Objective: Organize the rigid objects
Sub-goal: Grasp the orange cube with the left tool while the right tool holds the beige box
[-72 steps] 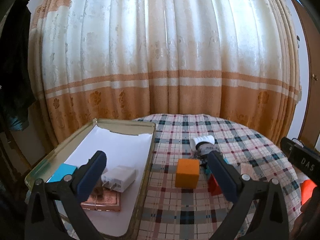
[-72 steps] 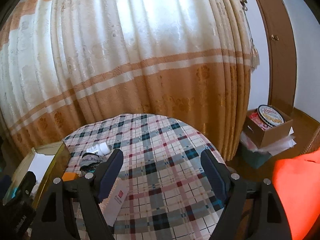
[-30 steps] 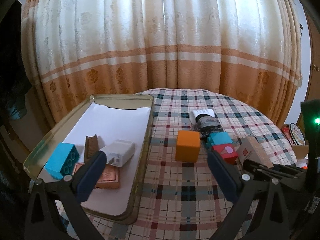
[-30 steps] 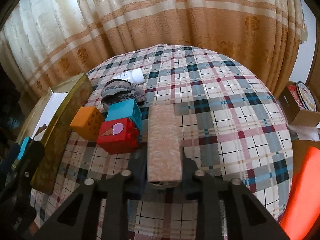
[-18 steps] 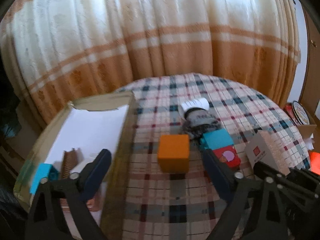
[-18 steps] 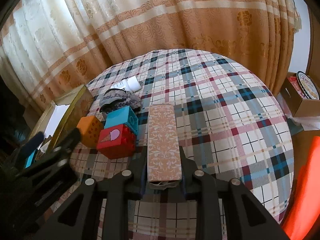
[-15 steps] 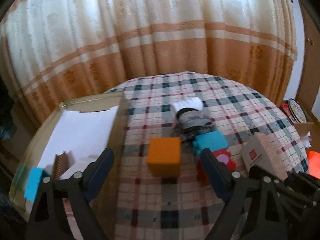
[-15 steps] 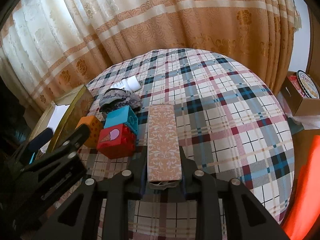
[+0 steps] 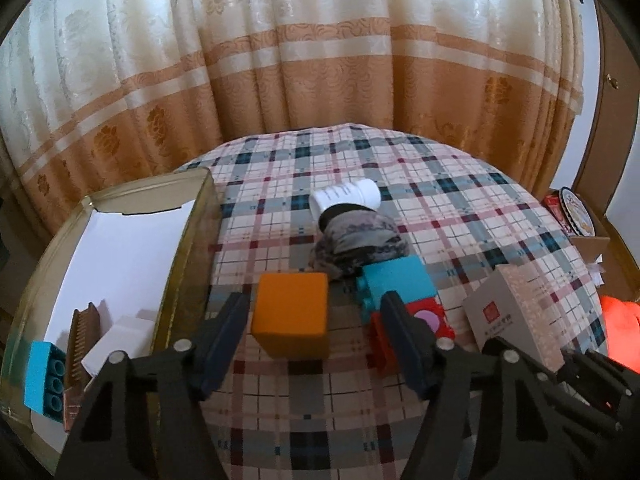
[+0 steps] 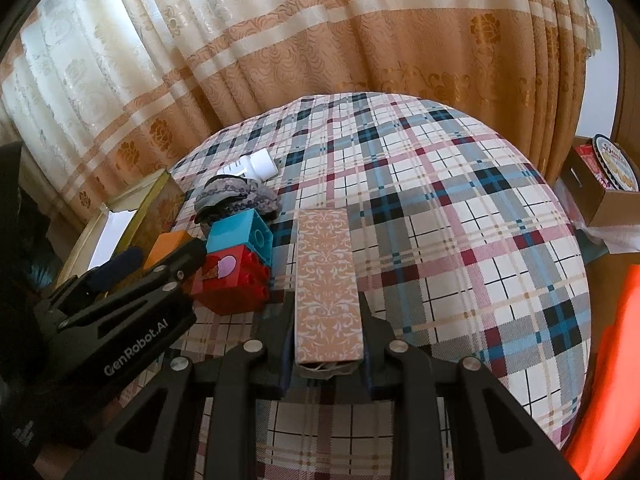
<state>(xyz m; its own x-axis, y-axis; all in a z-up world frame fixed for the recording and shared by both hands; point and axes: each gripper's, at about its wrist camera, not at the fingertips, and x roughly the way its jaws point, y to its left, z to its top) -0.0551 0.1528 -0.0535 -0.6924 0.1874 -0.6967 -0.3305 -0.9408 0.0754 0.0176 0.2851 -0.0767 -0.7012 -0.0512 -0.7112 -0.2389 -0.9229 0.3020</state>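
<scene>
My left gripper (image 9: 312,328) is open, its fingers either side of an orange block (image 9: 292,320) on the plaid table. A teal block (image 9: 396,280) and a red block (image 9: 432,316) sit just right of it. My right gripper (image 10: 324,344) is shut on a long pink patterned box (image 10: 326,284), which also shows in the left wrist view (image 9: 516,316). The left gripper (image 10: 156,258) shows in the right wrist view by the orange block (image 10: 166,246), the teal block (image 10: 240,232) and the red block (image 10: 232,280).
A gold metal tray (image 9: 188,240) at the left holds a teal brick (image 9: 42,376), a brown comb (image 9: 82,332) and a white charger (image 9: 120,344). A white bottle (image 9: 346,198) and a grey cloth bundle (image 9: 360,244) lie behind the blocks. A cardboard box (image 10: 600,184) stands beyond the table's right edge.
My left gripper has moved forward and right from over the tray until it straddles the orange block. My right gripper has closed on the pink box and holds it still.
</scene>
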